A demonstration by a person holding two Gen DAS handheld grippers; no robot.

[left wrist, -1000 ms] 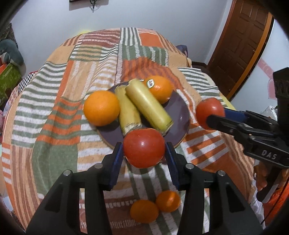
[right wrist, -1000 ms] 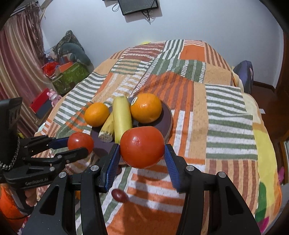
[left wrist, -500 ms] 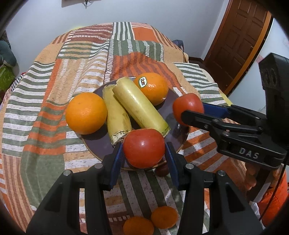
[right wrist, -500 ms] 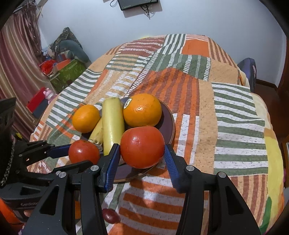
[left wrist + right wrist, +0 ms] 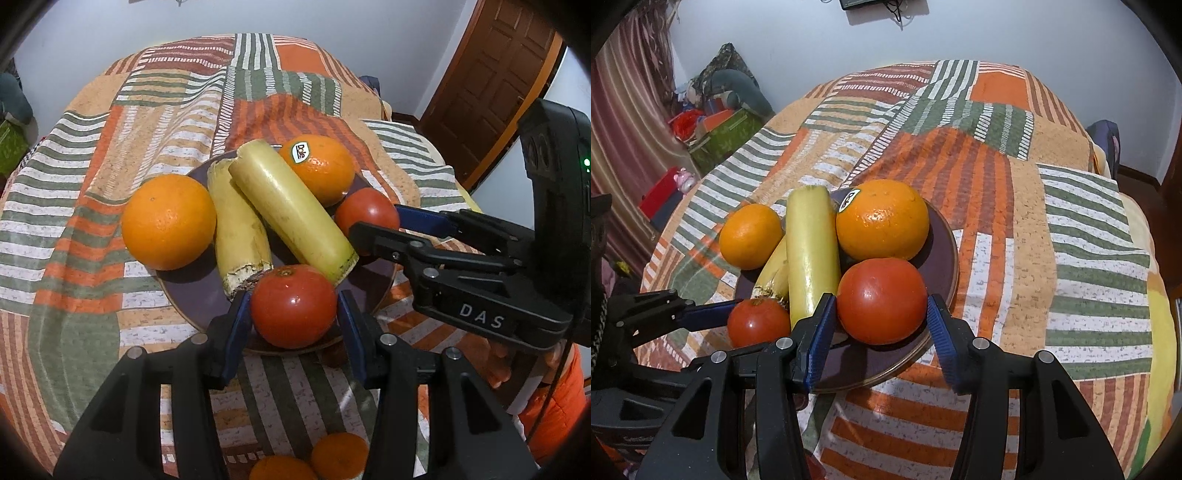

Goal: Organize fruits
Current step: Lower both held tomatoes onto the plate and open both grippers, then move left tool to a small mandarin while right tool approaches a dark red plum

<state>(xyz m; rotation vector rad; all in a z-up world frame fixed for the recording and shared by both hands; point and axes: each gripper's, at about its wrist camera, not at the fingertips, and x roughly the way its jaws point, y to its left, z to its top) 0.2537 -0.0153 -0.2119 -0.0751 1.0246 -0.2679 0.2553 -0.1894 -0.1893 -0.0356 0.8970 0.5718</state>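
My left gripper [image 5: 294,312] pinches one tomato [image 5: 293,305] over the plate's [image 5: 192,295] near rim; my right gripper [image 5: 881,314] clamps another tomato [image 5: 881,300] beside the stickered orange [image 5: 882,219].

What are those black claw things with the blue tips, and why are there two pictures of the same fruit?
Those are two grabbing tools. A person holds one in each hand, and each carries a small camera looking out along its fingers, so you get two pictures of one scene.

One picture comes from the left hand-held gripper. It is squeezing a red tomato. The other comes from the right hand-held gripper, which has a second tomato between its blue pads.

Both tomatoes are over a dark plate on a striped bedspread. The plate already has two big oranges and two yellow banana pieces. Two small oranges lie on the bedspread nearby.
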